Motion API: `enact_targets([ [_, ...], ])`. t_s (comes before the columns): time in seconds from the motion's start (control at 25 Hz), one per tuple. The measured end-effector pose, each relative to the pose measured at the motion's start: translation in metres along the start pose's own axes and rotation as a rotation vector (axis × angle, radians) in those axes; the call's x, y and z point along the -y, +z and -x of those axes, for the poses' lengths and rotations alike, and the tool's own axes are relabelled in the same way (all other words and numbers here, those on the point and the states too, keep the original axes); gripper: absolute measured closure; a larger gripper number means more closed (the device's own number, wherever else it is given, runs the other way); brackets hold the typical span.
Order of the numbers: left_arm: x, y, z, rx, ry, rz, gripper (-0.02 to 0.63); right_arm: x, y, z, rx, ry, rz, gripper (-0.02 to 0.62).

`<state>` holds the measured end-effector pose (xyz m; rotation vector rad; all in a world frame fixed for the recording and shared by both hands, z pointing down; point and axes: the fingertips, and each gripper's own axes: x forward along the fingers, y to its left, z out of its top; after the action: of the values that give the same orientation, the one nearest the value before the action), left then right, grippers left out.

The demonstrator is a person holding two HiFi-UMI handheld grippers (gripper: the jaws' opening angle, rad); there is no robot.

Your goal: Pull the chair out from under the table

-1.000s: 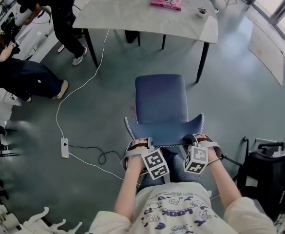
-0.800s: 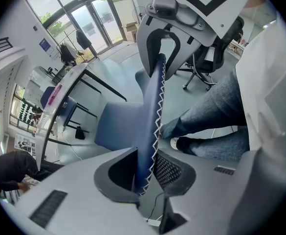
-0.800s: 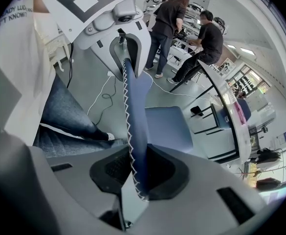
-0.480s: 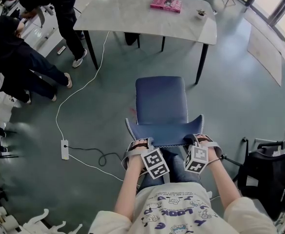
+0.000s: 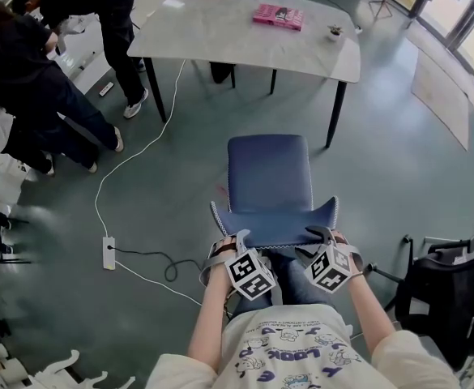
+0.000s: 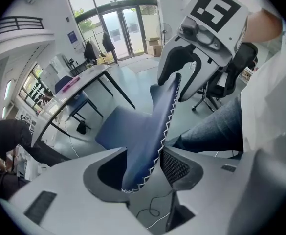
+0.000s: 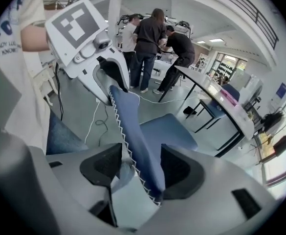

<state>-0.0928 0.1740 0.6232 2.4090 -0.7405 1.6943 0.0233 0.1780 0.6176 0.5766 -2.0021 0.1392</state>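
The blue chair (image 5: 269, 173) stands on the floor in front of me, well out from the grey table (image 5: 220, 35). Its backrest (image 5: 273, 221) with white zigzag stitching is nearest me. My left gripper (image 5: 232, 241) is at the backrest's left top corner and my right gripper (image 5: 322, 237) at its right corner. In the left gripper view the backrest edge (image 6: 152, 131) runs between the opening jaws of the left gripper (image 6: 145, 168), with a dark gap beside it. In the right gripper view the backrest (image 7: 138, 131) likewise lies loose between the opening jaws of the right gripper (image 7: 140, 168).
A pink book (image 5: 277, 16) and a small pot (image 5: 335, 31) lie on the table. A white power strip (image 5: 108, 252) and its cable trail on the floor at left. People (image 5: 26, 79) stand at far left. A black office chair (image 5: 443, 286) is at my right.
Both grippers have rolled a little and their jaws have spread apart off the backrest's top corners. The people at left have shifted. The chair stays in place.
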Motion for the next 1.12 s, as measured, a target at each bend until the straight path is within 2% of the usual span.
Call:
enact_targets([
  [0.16,-0.002,0.004,0.016,0.052,-0.039,0.071,0.364,0.003,0.019,0.019,0.078,0.016,-0.065,0.338],
  [0.28,-0.010,0.014,0.035,0.117,-0.021,0.115,0.350,0.015,0.044,0.040,0.187,-0.001,-0.135,0.358],
  [0.48,-0.038,0.040,0.070,0.240,0.062,0.183,0.389,0.051,0.079,0.071,0.319,-0.128,-0.210,0.393],
  [0.64,-0.079,0.053,0.100,0.303,0.195,0.224,0.493,0.080,0.106,0.093,0.425,-0.222,-0.269,0.427],
  [0.84,-0.120,0.071,0.140,0.379,0.326,0.279,0.555,0.111,0.132,0.127,0.547,-0.324,-0.325,0.456],
  [0.96,-0.137,0.082,0.162,0.443,0.356,0.319,0.570,0.126,0.148,0.146,0.602,-0.398,-0.337,0.476],
  [1.12,-0.158,0.093,0.193,0.562,0.382,0.421,0.578,0.143,0.169,0.172,0.684,-0.478,-0.377,0.534],
])
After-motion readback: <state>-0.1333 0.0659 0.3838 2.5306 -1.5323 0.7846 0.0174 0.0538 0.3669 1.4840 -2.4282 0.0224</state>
